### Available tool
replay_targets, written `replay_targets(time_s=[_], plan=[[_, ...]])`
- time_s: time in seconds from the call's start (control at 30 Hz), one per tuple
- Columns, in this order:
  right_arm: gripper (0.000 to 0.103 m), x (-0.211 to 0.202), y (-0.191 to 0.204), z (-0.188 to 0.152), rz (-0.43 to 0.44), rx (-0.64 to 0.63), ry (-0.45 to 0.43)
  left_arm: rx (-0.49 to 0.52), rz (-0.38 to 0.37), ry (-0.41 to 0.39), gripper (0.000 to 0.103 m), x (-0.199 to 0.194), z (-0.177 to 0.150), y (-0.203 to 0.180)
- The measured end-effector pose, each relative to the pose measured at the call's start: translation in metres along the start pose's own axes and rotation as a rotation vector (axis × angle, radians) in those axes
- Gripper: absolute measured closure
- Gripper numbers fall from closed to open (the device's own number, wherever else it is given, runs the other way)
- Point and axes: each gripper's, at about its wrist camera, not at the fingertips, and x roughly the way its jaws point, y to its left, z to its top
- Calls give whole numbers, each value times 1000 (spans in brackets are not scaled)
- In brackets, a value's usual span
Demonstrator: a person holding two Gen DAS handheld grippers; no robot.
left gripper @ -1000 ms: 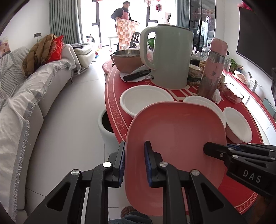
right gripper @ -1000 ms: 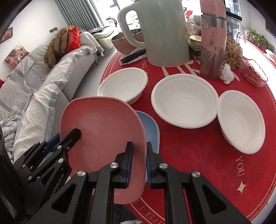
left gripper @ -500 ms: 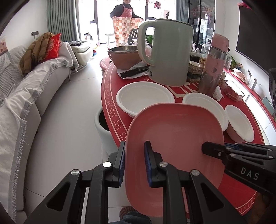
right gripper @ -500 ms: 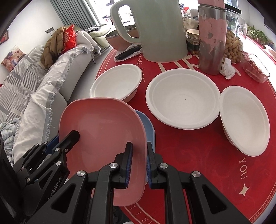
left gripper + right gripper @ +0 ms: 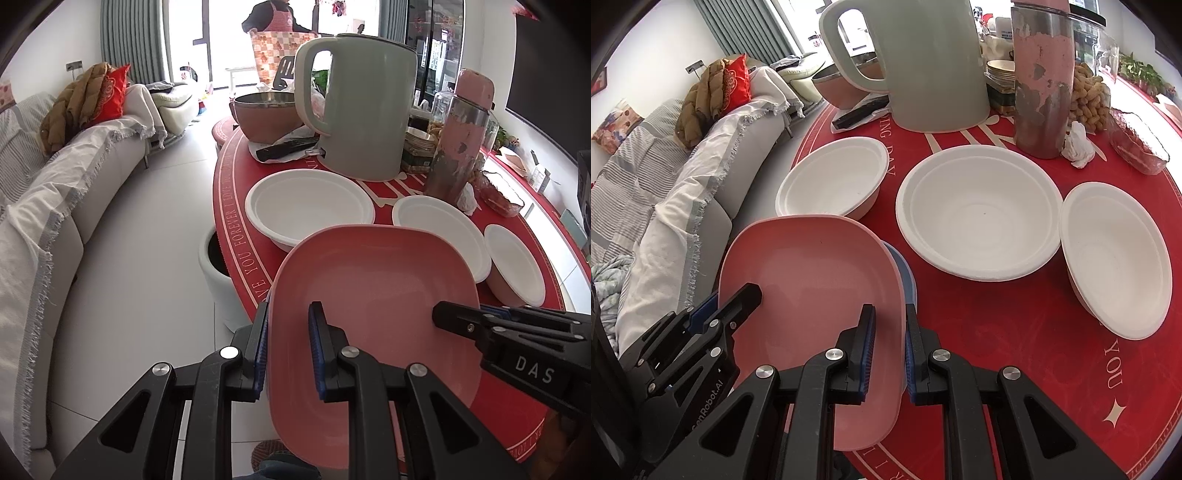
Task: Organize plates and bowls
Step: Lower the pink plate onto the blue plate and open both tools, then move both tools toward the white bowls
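Moved: pink plate now nearer the white bowls, above the blue plate on the red table. Left gripper and right gripper: each clamped on opposite plate rims.

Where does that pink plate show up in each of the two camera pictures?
Left wrist view: the pink plate fills the lower centre, its left edge between the left claw fingers.
Right wrist view: the plate sits lower left, its right edge in the right claw.
Shared landmark: the green kettle.
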Motion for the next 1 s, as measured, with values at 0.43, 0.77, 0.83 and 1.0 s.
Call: replay_targets(time_s=[0.43,0.77,0.83,1.0], plan=[[12,-34,-27,-6,-14,3,-97,-38,-45,-120,18,-32,4,6],[12,-76,-109,-18,-174,105,-147,94,-169,-77,17,-46,0,-71],[12,-83,-135,-21,-192,155,-154,119,-185,-53,17,-43,-1,-94],[12,-92,-186,-25,-214,240,-160,98,-228,59,17,-23,-3,-142]])
